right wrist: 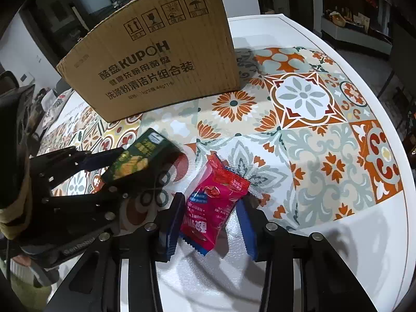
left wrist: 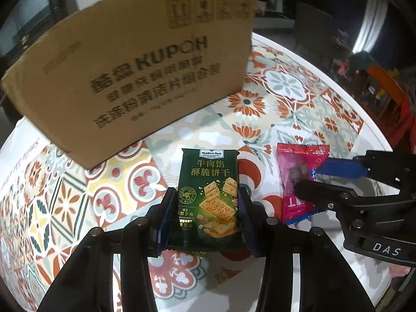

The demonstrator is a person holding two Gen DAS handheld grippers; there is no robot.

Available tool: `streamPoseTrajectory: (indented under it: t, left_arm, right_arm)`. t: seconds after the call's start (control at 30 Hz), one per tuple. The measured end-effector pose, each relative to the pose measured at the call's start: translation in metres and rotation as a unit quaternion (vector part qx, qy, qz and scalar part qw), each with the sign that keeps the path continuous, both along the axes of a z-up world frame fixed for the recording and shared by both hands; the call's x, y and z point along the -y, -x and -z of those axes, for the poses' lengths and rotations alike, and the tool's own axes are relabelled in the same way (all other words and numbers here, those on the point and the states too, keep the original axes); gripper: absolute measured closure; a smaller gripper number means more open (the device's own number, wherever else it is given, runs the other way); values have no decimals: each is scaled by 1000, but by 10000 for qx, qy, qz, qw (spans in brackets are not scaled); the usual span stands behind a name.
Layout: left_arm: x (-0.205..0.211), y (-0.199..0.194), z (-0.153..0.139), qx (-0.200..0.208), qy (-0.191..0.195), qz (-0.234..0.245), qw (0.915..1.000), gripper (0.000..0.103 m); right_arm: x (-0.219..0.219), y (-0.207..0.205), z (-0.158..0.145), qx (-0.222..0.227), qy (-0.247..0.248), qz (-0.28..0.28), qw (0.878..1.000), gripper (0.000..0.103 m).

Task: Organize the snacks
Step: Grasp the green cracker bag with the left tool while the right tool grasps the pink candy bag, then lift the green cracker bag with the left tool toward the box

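A dark green cracker packet (left wrist: pixel 208 195) sits between the blue pads of my left gripper (left wrist: pixel 206 195), which is shut on its two long edges. From the right wrist view the same green packet (right wrist: pixel 137 156) is tilted up off the cloth in the left gripper (right wrist: pixel 130 171). My right gripper (right wrist: pixel 210 202) is shut on a red yogurt-snack packet (right wrist: pixel 213 202), whose far end points toward the box. In the left wrist view the red packet (left wrist: pixel 296 171) lies to the right, with the right gripper (left wrist: pixel 309 179) reaching in from that side.
An open brown cardboard box (right wrist: pixel 156 65) (left wrist: pixel 135 72) stands at the back left on the patterned tablecloth (right wrist: pixel 304 98). The round white table's rim (right wrist: pixel 299 28) curves along the right. A person's sleeve (right wrist: pixel 15 208) shows at the far left.
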State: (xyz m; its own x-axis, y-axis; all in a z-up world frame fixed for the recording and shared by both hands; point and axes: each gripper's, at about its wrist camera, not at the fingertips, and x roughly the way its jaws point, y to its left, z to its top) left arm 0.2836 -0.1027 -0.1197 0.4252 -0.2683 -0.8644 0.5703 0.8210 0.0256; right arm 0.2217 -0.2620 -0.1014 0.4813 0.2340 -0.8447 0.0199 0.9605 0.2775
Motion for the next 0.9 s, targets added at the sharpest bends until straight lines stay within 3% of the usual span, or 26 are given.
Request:
streamPoseTrajectory:
  t: [0.33,0.9]
  left_arm:
    - [-15,16,-26,277,300,-296,9987,57]
    - [-29,44,-102,1077,805,-520,9896,57]
  right_arm:
    - [-4,8,-20,310,89,-77,9994,62]
    - [-12,22,-92,1233,199,-240,9919,62]
